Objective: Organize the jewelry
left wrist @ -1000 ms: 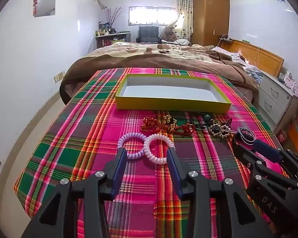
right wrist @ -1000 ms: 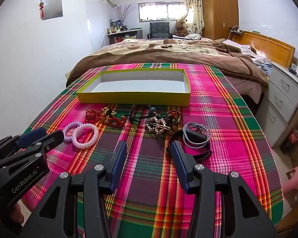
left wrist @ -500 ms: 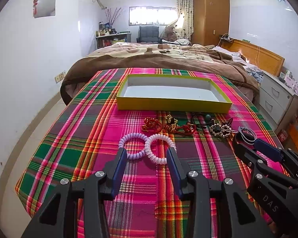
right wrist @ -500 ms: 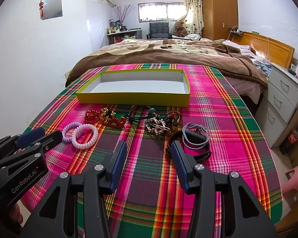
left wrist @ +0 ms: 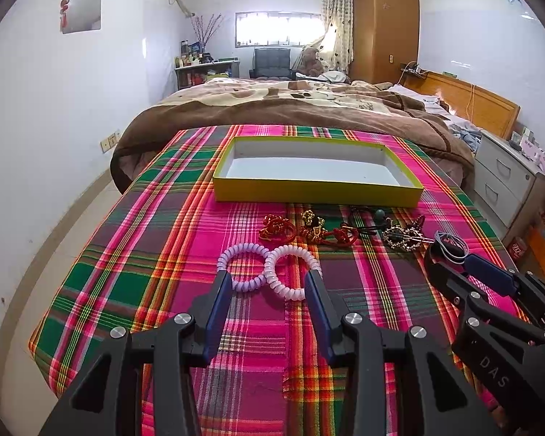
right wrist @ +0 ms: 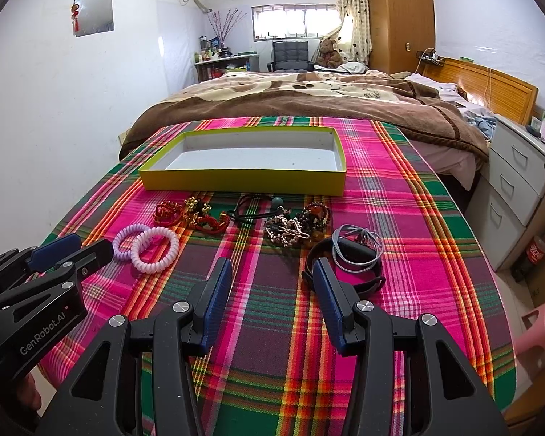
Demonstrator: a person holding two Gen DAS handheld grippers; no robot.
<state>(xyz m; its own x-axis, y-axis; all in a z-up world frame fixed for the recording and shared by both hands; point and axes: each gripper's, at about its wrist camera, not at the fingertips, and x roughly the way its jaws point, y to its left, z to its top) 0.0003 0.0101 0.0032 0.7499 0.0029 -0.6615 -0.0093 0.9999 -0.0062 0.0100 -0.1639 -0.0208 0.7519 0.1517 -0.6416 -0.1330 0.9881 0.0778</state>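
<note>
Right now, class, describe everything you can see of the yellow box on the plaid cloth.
The yellow box is a shallow, open rectangular tray, seemingly cardboard: yellow-green outer walls, white inside, nothing in it. It lies flat on the plaid cloth, long side facing the cameras, beyond the row of jewelry, which lies apart from it. Only the cloth touches it.

Plaid cloth, brown blanket, possibly teddy

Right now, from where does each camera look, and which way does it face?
Left wrist: on the left hand-held gripper, open, facing the two spiral hair ties; the right hand-held gripper shows at the right edge.
Right wrist: on the right gripper, open, beside the black band; the left gripper shows lower left.
Both share the yellow box, on the plaid cloth.
</note>
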